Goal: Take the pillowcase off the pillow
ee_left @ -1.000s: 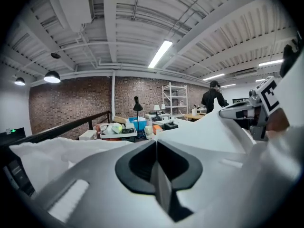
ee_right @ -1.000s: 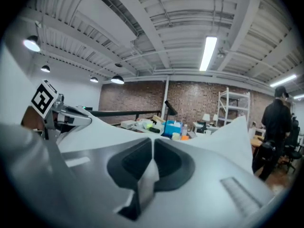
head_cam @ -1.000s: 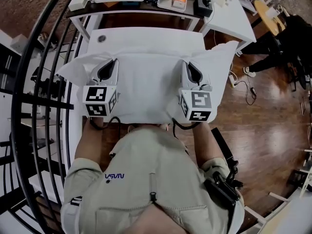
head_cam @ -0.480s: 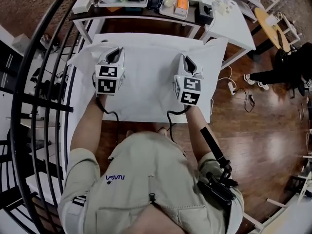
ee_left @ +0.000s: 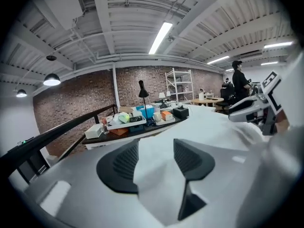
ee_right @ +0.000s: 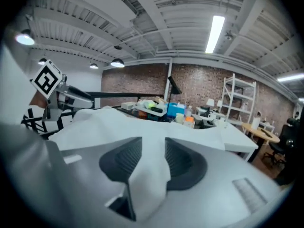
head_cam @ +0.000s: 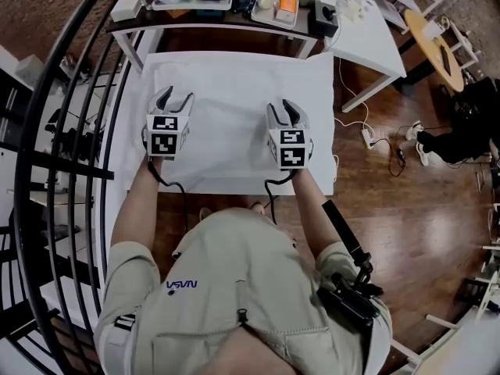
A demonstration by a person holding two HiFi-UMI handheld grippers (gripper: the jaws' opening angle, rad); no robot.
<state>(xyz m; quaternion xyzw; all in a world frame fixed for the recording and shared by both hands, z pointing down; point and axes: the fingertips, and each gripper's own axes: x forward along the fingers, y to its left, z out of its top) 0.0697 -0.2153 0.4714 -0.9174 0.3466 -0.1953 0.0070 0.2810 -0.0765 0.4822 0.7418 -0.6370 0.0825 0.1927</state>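
The white pillowcase [head_cam: 230,123] lies spread flat over the table, and I cannot make out a separate pillow. My left gripper [head_cam: 170,94] rests on its left part and my right gripper [head_cam: 291,110] on its right part, both pointing away from me. Both pairs of jaws have just been opening. In the left gripper view a raised fold of the white cloth [ee_left: 156,170] stands between the spread dark pads [ee_left: 121,165]. The right gripper view shows a similar fold [ee_right: 149,175] loose between its pads [ee_right: 183,163]. Neither gripper grips the cloth.
A dark bench [head_cam: 226,14] with trays and small items runs along the far side of the table. A white side table [head_cam: 371,26] stands at the back right. Black railings [head_cam: 74,131] curve along the left. A person [head_cam: 465,127] is at the far right.
Both grippers came down and back toward me and opened. The cloth, held up by its near corners before, dropped and now lies flat on the table.
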